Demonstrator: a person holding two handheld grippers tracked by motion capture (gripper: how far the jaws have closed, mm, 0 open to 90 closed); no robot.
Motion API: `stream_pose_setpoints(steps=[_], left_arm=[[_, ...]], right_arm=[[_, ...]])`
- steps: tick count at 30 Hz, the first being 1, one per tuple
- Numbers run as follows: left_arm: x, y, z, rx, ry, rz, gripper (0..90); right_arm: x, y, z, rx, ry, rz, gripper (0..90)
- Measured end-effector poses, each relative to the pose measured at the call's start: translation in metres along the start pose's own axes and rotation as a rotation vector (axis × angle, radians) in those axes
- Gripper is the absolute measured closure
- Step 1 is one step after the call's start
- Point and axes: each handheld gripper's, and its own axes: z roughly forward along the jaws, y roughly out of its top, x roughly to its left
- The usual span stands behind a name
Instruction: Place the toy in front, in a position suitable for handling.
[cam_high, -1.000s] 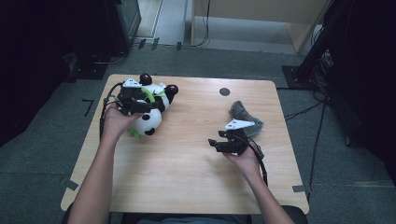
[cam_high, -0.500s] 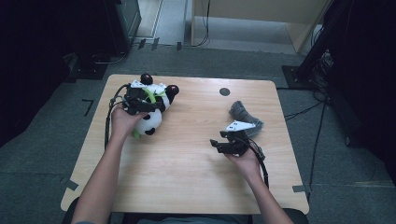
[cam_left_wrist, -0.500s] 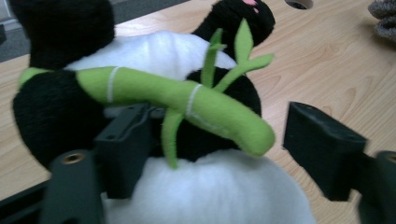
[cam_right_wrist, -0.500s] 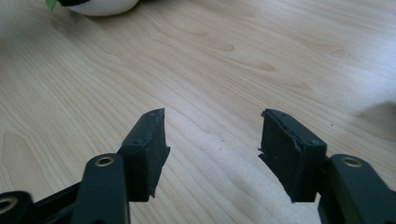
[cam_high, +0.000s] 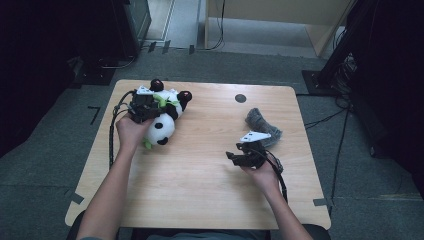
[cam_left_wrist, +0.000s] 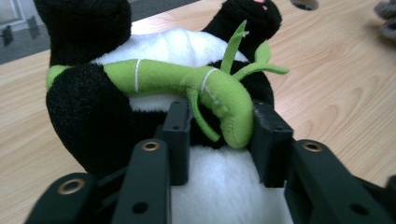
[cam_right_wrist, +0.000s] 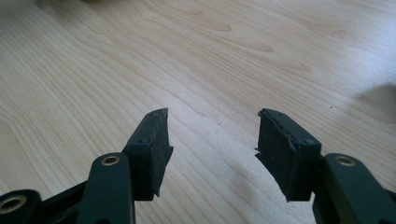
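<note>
A black-and-white panda plush (cam_high: 162, 125) lies on the wooden table (cam_high: 200, 195) at the back left, hugging a green bamboo stalk (cam_left_wrist: 177, 77). My left gripper (cam_high: 149, 107) sits over its middle. Its jaws have just been closing, and in the left gripper view the pads press on the panda plush (cam_left_wrist: 112, 107) and the bamboo's end from both sides, my left gripper (cam_left_wrist: 219, 135) shut on them. My right gripper (cam_high: 240, 157) hovers low over bare wood at the right, and the right gripper view has my right gripper (cam_right_wrist: 212, 140) open with nothing between its pads.
A crumpled grey cloth (cam_high: 262, 124) lies just behind the right gripper. A round dark hole (cam_high: 240, 98) marks the table's back centre. Dark furniture and cables stand on the floor around the table.
The left gripper has settled onto the panda and its jaws have closed on the plush. The panda has shifted slightly. The right hand has stayed put.
</note>
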Motion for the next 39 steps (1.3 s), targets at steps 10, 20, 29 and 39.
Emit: stream_pose_setpoints(steps=[10, 20, 29, 39], left_arm=[[-0.003, 0.001, -0.003, -0.007, -0.03, 0.007, 76.3], [-0.004, 0.002, -0.008, -0.032, -0.099, -0.015, 77.2], [-0.025, 0.008, -0.014, -0.051, -0.196, 0.017, 77.3], [-0.048, 0.012, -0.026, -0.074, -0.293, 0.062, 77.4]], right_arm=[[0.002, -0.001, 0.001, 0.022, -0.004, -0.01, 44.3], [-0.003, -0.001, -0.003, -0.004, 0.004, 0.007, 44.1], [-0.012, -0.001, -0.012, -0.04, -0.012, 0.023, 43.6], [-0.023, -0.003, -0.023, -0.079, -0.04, 0.047, 43.3]])
